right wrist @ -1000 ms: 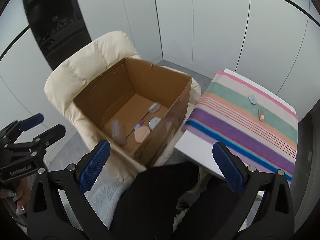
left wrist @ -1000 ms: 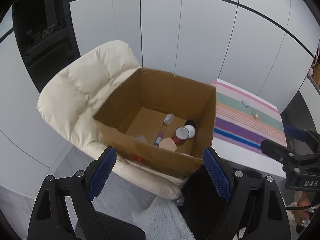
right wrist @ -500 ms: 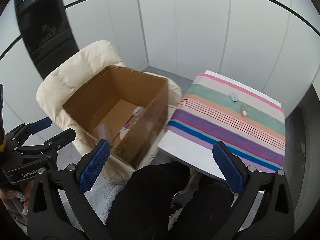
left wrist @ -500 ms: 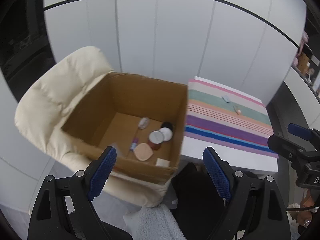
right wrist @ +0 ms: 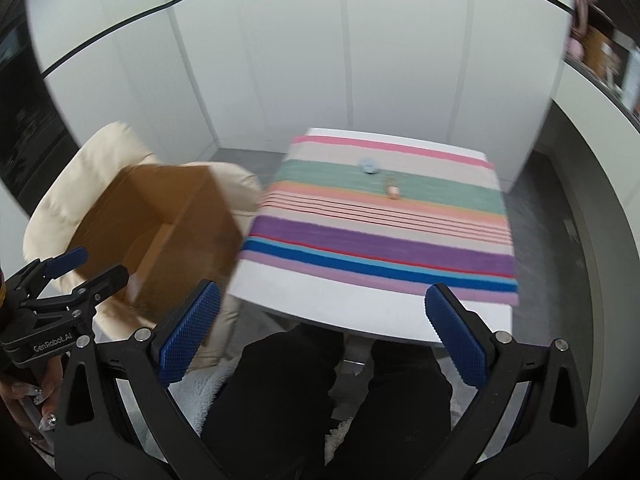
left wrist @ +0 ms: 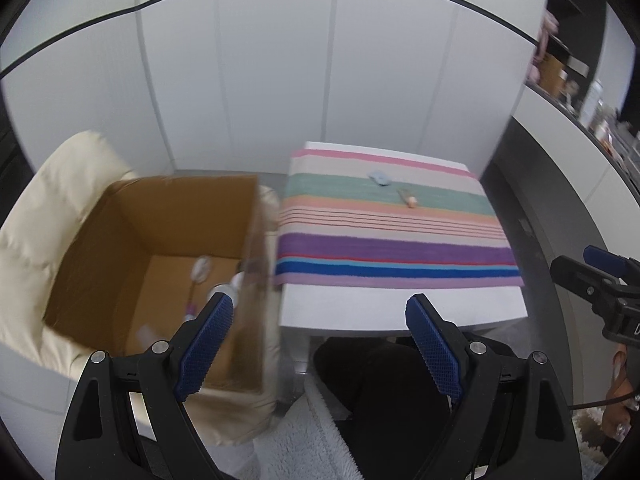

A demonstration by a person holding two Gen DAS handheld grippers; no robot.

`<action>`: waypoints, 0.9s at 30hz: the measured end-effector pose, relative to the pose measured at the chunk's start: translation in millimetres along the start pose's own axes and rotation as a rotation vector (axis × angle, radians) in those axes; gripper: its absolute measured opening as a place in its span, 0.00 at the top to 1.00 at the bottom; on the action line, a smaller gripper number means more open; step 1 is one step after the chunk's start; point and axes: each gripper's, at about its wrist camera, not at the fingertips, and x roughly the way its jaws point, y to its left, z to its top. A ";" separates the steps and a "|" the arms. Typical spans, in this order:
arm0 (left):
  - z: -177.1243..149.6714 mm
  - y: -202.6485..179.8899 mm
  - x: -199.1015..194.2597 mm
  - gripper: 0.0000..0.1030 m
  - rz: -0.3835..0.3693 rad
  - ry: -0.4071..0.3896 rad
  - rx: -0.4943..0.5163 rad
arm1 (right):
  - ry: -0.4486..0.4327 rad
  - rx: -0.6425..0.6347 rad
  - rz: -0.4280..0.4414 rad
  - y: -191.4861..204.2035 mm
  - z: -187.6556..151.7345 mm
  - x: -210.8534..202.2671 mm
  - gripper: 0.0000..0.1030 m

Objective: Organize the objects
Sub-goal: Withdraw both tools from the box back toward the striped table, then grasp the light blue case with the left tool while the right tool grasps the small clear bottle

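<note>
L gripper (left wrist: 320, 344) & R gripper (right wrist: 324, 334) jaws wide, empty, cardboard box (left wrist: 160, 232) left, 2 small items on striped cloth (left wrist: 392, 236)

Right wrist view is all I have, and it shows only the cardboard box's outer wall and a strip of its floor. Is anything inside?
Observer: Yes. The left wrist view looks into the cardboard box and shows several small items on its floor, too blurred to name.
Operator: Whereabouts on the floor?
Observer: They lie toward the wall nearest the table. The floor on the side away from the table looks bare.
</note>
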 end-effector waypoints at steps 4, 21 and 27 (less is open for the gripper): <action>11.1 -26.4 14.0 0.13 -0.038 0.011 0.042 | 0.005 0.065 -0.045 -36.3 -4.7 -0.1 0.00; 111.5 -88.0 132.1 0.13 -0.065 0.078 0.054 | 0.043 0.140 -0.092 -126.7 31.2 90.9 0.00; 159.2 -95.9 206.4 0.13 -0.020 0.093 0.068 | 0.050 0.120 -0.097 -149.6 73.1 185.1 0.00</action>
